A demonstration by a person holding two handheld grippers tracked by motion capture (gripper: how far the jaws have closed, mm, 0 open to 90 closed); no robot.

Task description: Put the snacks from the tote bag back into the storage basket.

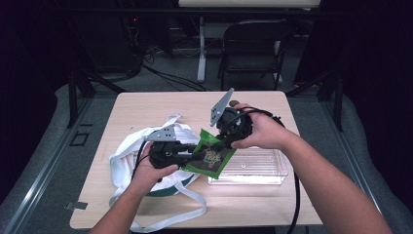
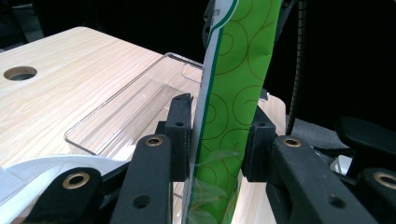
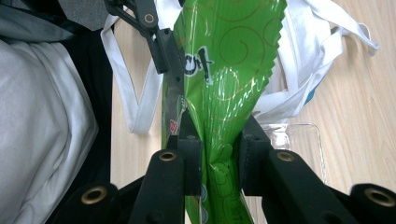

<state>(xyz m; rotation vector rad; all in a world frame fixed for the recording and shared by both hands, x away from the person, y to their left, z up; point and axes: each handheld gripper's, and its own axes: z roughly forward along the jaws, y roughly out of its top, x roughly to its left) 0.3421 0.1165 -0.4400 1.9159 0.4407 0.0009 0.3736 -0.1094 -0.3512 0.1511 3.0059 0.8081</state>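
The glossy green foil snack packet, printed with gold swirls and a serrated end, hangs above the middle of the high view, between the white cloth tote bag at centre left and the clear plastic rectangular tray at centre right. There is one packet, one bag, one tray and two grippers.

The left gripper, held in a hand rising from the bottom of the frame, has its black jaws closed onto the packet's lower left edge; in the left gripper view the jaws press the green film from both sides, with the tray behind them in the middle of the frame. The right gripper, held just above centre in the high view, is clamped on the packet's upper end; in the right gripper view its jaws pinch the crumpled foil at the lower middle, and the other gripper's jaw grips the packet near the top left. The bag's long straps trail toward the lower left of the high view, and one loop lies across the wood in the right gripper view.

All of this sits on one pale wood-grain table, which has a round cable hole at the upper left of the left gripper view. The room around it is dark, with grey carpet, one black folding chair at upper centre right, and cables on the floor.
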